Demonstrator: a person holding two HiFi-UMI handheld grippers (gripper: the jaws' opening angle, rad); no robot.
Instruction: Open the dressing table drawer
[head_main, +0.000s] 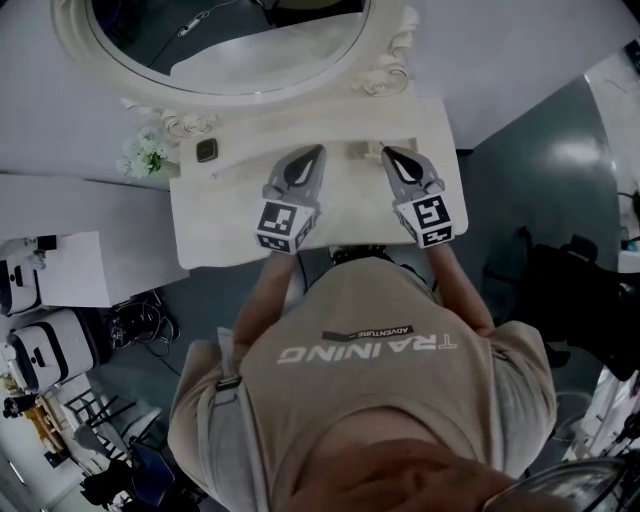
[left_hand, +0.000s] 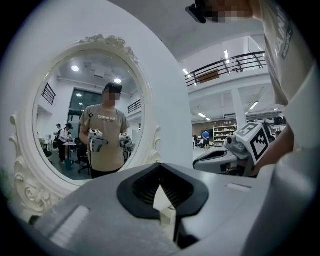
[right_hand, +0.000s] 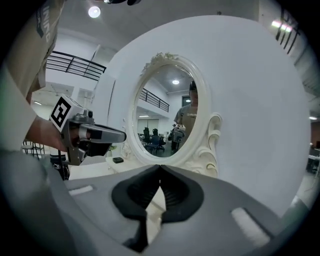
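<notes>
White wall (head_main: 520, 60) stands behind the dressing table (head_main: 215, 230), which is straight in front of the person. Its cream top is plain and carries an oval mirror (head_main: 230, 40) in a carved frame. At the left of the top are small white flowers (head_main: 145, 155) and, beside them, a little dark square object (head_main: 206, 151). Over the middle hovers the left gripper (head_main: 316, 152), its jaws pressed together with nothing between them. Just beside it is the right gripper (head_main: 389, 153), jaws also together and empty. The drawer is hidden under the top's front edge; I cannot tell if it is open.
</notes>
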